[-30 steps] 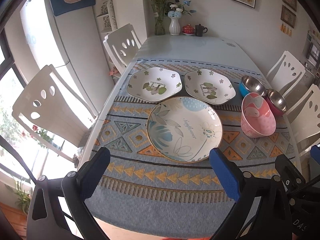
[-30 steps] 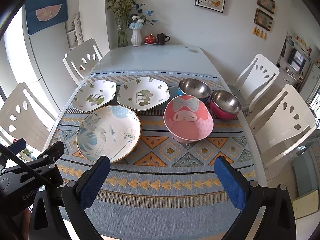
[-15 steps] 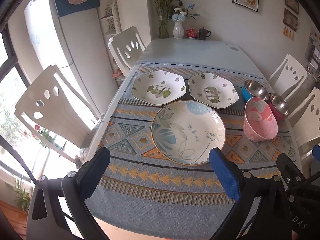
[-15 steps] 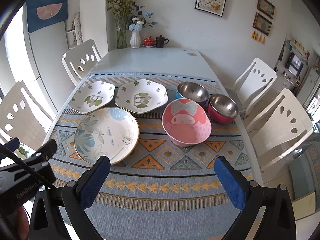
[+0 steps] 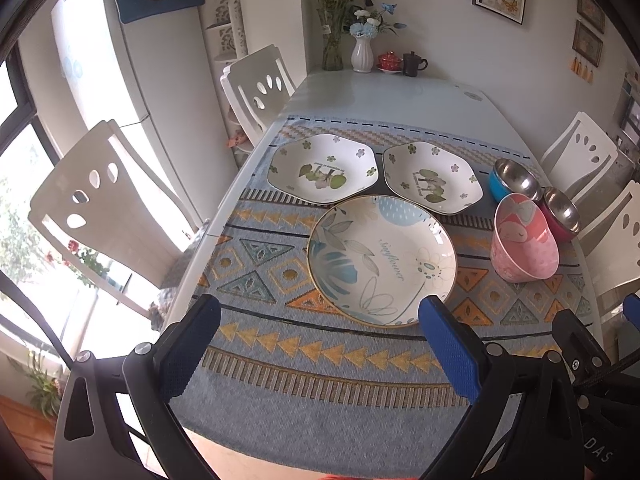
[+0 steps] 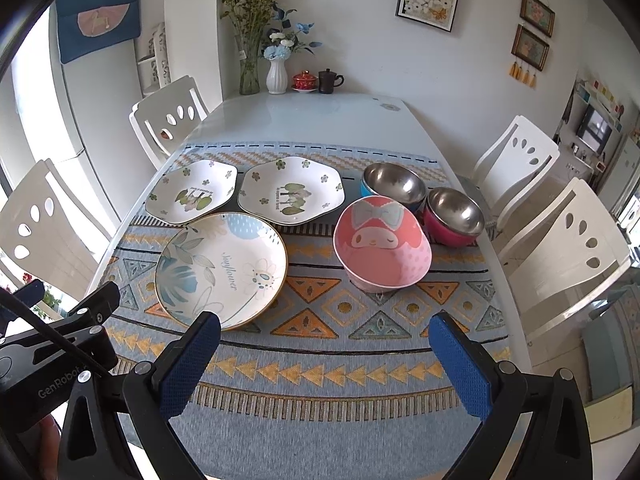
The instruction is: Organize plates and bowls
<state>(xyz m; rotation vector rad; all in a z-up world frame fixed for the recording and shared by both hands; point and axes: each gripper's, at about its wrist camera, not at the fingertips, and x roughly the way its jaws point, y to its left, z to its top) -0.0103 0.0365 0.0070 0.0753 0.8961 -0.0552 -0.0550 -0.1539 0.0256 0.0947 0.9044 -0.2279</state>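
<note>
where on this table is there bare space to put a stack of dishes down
Free: the bare tabletop between the runner's far edge and the vases, and the near runner strip between the round plate, the pink bowl and both open grippers. Crowded: mid-runner, where two leaf plates and two steel bowls cluster.

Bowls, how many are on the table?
3. The pink bowl is nearest, right of the round plate. The blue bowl sits behind it, and the red bowl is beside that, farthest right. None looks hidden.
</note>
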